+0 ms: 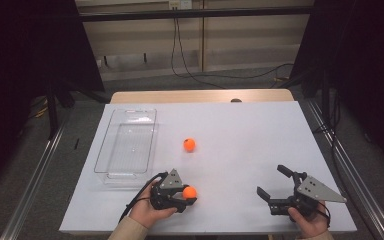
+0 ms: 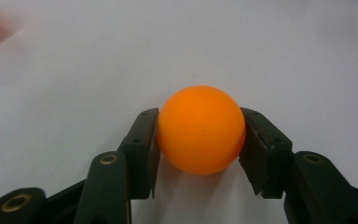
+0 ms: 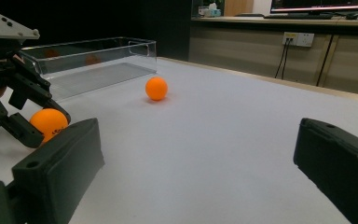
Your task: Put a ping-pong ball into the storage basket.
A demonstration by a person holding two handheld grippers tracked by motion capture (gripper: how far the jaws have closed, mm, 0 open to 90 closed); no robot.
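Observation:
Two orange balls are on the white table. My left gripper [image 1: 188, 194] is shut on the near ball [image 1: 189, 192] at the table's front left; in the left gripper view both pads [image 2: 144, 140] press the sides of that ball [image 2: 200, 129], which rests on the table. The right gripper view shows the same held ball [image 3: 49, 123] at its left. The second ball [image 1: 189, 144] lies loose farther back, near the table's middle [image 3: 156, 88]. My right gripper [image 1: 273, 181] stands open at the front right, with nothing between its wide-spread fingers [image 3: 60, 163].
A clear plastic bin [image 1: 128, 142] stands at the left of the table, beyond my left gripper, and looks empty. The white table [image 1: 240, 130] has bare room between the two grippers and at the right. A cable hangs behind the table.

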